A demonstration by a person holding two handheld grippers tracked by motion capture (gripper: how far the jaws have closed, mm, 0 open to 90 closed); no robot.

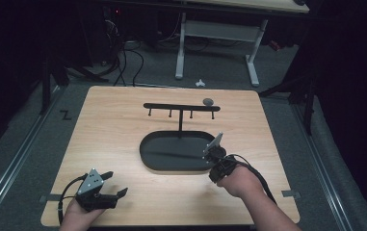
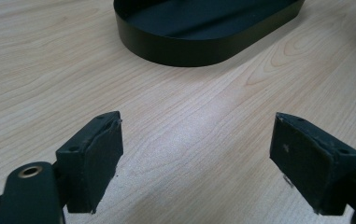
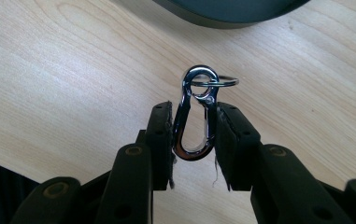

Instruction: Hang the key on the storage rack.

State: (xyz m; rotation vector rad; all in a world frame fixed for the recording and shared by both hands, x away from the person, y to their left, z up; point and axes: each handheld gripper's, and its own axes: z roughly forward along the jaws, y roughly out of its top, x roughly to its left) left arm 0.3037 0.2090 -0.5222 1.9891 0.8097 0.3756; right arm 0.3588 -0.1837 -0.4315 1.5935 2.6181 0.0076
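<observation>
My right gripper is shut on a shiny metal snap hook with a key ring at its top end; the hook stands upright between the pads, above the wooden table. In the high view the right gripper hovers at the right end of the black oval tray. A black hanger rack with several pegs rises from the tray's far side. My left gripper rests open at the table's front left. In its own view the left gripper has bare wood between its pads.
A small grey round object lies on the table behind the rack's right end. The wooden table has bare room left of the tray. Beyond it stand a white-legged desk and floor cables.
</observation>
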